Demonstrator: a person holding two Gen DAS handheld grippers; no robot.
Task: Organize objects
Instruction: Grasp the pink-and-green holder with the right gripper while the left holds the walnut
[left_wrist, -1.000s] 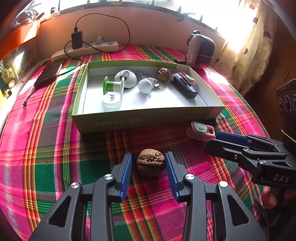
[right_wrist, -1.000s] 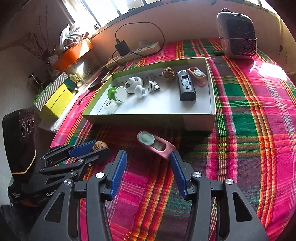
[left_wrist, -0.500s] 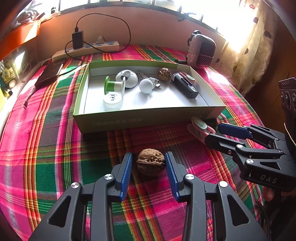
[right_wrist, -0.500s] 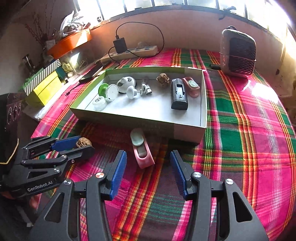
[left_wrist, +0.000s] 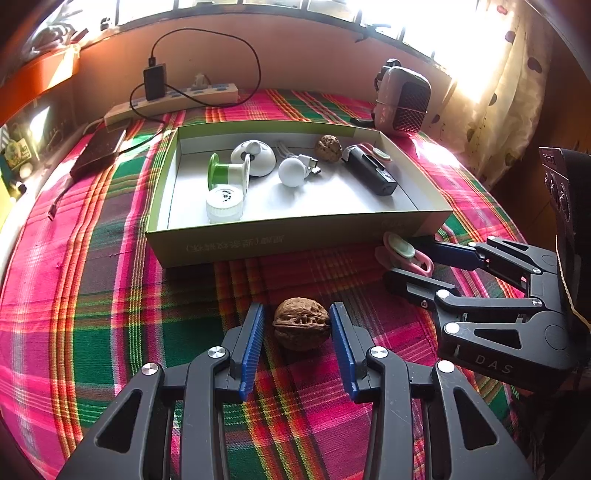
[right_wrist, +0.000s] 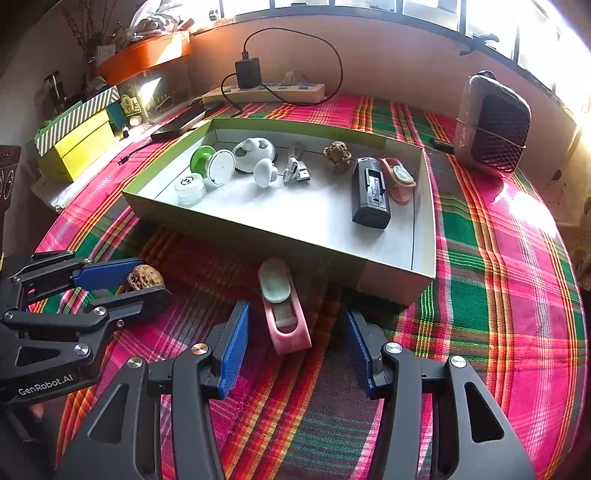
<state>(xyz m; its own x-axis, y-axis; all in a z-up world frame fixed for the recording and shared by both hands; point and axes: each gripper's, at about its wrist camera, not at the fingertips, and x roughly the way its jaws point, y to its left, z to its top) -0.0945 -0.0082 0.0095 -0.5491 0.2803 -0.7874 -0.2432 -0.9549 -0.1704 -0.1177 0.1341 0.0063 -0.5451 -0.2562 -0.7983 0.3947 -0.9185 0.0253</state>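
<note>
A brown walnut (left_wrist: 301, 325) lies on the plaid cloth between the blue pads of my left gripper (left_wrist: 295, 308). The gripper is open, and a thin strip of cloth shows on each side of the nut. A pink clip with a pale green oval top (right_wrist: 282, 306) lies lengthwise in front of the green-rimmed box (right_wrist: 221, 232). My right gripper (right_wrist: 295, 308) is open around the clip with wide gaps on both sides. In the left wrist view the right gripper (left_wrist: 406, 258) straddles the pink clip (left_wrist: 400, 251) beside the box's front right corner.
The box (left_wrist: 295, 240) holds a green spool, white pieces, a black device, a second walnut and another pink clip. Behind it stand a small heater (left_wrist: 404, 99) and a power strip (left_wrist: 173, 99). A dark phone (left_wrist: 99, 151) lies at far left. Yellow boxes (right_wrist: 77, 147) sit off the table.
My right gripper has rolled and shifted, so the pink clip now lies lengthwise between its fingers. The left gripper and walnut have not moved.
</note>
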